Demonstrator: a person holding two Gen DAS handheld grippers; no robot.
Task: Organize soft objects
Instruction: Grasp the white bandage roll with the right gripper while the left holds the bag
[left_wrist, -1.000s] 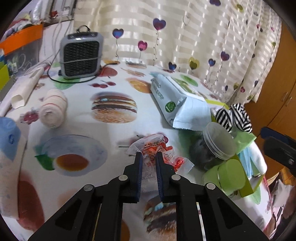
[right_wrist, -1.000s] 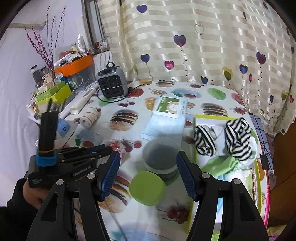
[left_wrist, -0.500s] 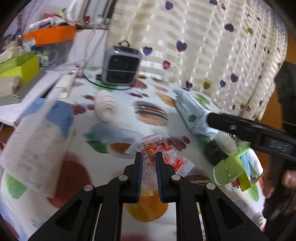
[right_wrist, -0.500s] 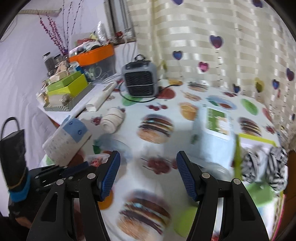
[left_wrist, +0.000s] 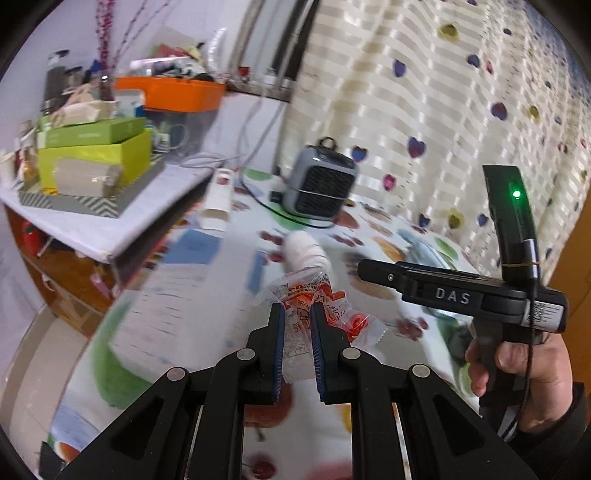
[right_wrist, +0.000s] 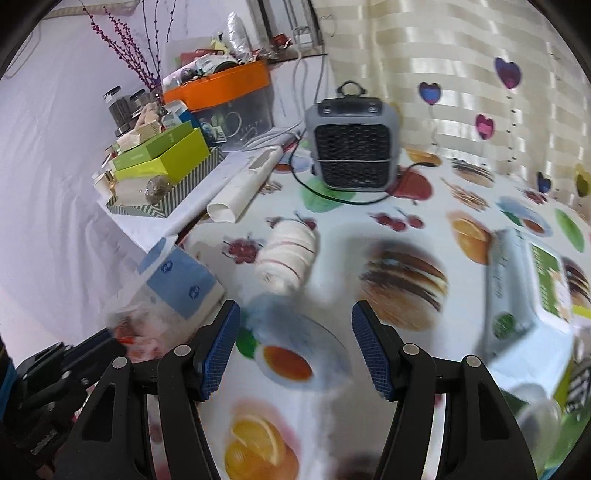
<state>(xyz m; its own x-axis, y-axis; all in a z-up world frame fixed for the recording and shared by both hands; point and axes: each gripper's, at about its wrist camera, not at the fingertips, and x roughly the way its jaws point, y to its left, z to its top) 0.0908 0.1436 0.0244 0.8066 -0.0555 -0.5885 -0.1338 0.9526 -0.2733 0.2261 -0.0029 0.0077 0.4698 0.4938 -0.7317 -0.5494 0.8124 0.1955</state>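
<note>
Grippers at work over a food-print tablecloth (right_wrist: 424, 229): the left gripper (left_wrist: 297, 332), bottom centre, pinches a crinkly red-and-clear packet (left_wrist: 314, 295) aloft for sorting, while the right gripper (right_wrist: 295, 343) gapes wide and empty, seemingly ready for a rolled cloth (right_wrist: 288, 254) at mid-frame.

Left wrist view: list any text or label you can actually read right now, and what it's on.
"DAS": on the side of the right gripper.
White sticker on its body: print too small to read.
Red print on the snack packet held in the left gripper: unreadable.
Tissue pack, green boxes: blurred.
</note>
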